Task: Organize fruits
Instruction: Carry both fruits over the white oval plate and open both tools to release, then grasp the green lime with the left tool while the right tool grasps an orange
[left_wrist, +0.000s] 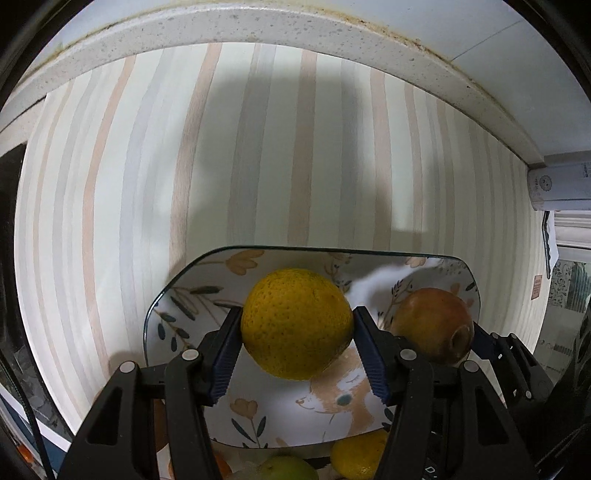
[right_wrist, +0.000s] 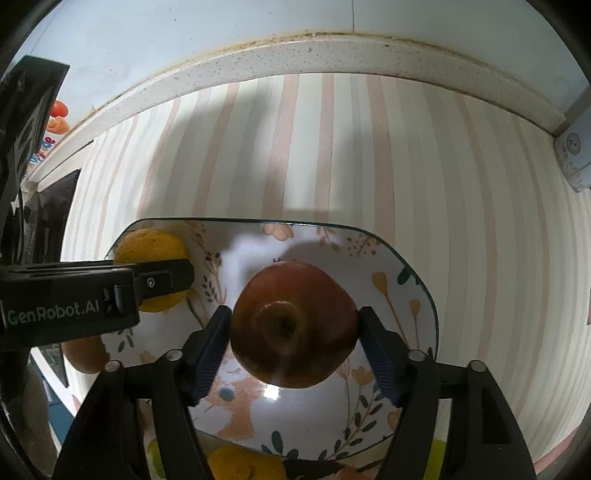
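Round yellow-orange citrus fruit (left_wrist: 295, 326) is clamped between left gripper (left_wrist: 297, 345) jaws, over the floral ceramic plate (left_wrist: 460, 271) for set-down. Red apple (right_wrist: 293, 325) sits between right gripper (right_wrist: 293, 345) jaws, apparently parted for release.

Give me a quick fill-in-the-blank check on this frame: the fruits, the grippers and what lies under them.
The left gripper is shut on a yellow citrus fruit over a floral ____.
Between the right gripper's fingers is a red ____.
The counter surface beneath is patterned with pale ____.
Missing words: plate; apple; stripes.
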